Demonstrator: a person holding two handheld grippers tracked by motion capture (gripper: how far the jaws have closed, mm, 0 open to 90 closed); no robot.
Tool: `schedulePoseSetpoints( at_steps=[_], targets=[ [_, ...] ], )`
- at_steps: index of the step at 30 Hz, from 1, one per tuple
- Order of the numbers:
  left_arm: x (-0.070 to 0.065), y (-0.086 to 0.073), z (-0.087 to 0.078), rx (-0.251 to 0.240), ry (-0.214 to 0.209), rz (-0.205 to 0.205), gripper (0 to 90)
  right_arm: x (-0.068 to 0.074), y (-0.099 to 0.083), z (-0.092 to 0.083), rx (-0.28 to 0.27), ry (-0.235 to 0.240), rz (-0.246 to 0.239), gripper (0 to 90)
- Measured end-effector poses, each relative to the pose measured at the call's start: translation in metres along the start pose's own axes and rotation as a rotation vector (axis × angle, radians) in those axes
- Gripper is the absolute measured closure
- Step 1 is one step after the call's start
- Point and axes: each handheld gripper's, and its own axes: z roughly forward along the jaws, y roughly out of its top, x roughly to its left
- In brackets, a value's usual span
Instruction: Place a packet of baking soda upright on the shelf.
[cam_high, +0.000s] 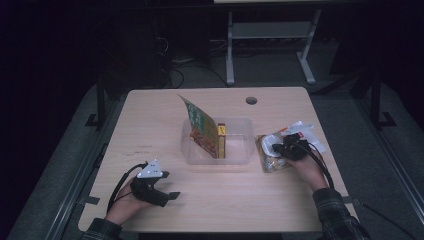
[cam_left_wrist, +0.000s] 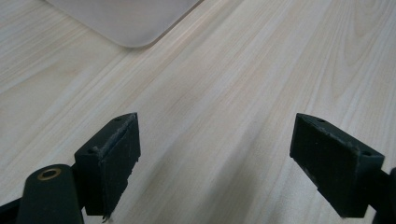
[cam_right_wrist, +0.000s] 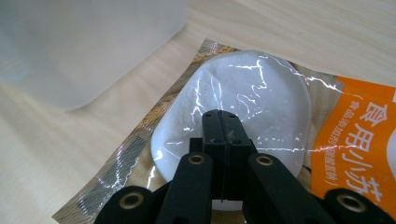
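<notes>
- Right gripper (cam_right_wrist: 222, 122) pressed together, nothing pinched, tips over the packet (cam_right_wrist: 243, 116) lying flat on the table (cam_high: 150, 125), just right of the clear bin (cam_high: 235, 150).
- Left gripper (cam_left_wrist: 215, 158) spread wide over bare wood, near the front left.
- Probably light; glossy film likely slippery, white round contents maybe soft.
- Best hold: flat sealed edge, not the bulge.
- Packet's far end cut off; print partly readable; other wrappers (cam_high: 302, 131) behind it hard to make out.
</notes>
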Motion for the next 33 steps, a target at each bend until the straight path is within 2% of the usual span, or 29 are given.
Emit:
schedulePoseSetpoints(
  at_steps=[18,26,33],
  targets=[
    [-0.001,0.0,0.002,0.007,-0.005,0.001,15.6,0.039,-0.039,-0.039,0.02,0.068,-0.068,90.0],
    [-0.002,0.0,0.003,0.006,-0.006,-0.004,15.7,0.059,-0.045,-0.046,0.036,0.083,-0.114,90.0],
    [-0.002,0.0,0.004,0.011,-0.007,0.002,15.7,0.071,-0.046,-0.048,0.043,0.122,-0.148,90.0]
  ],
)
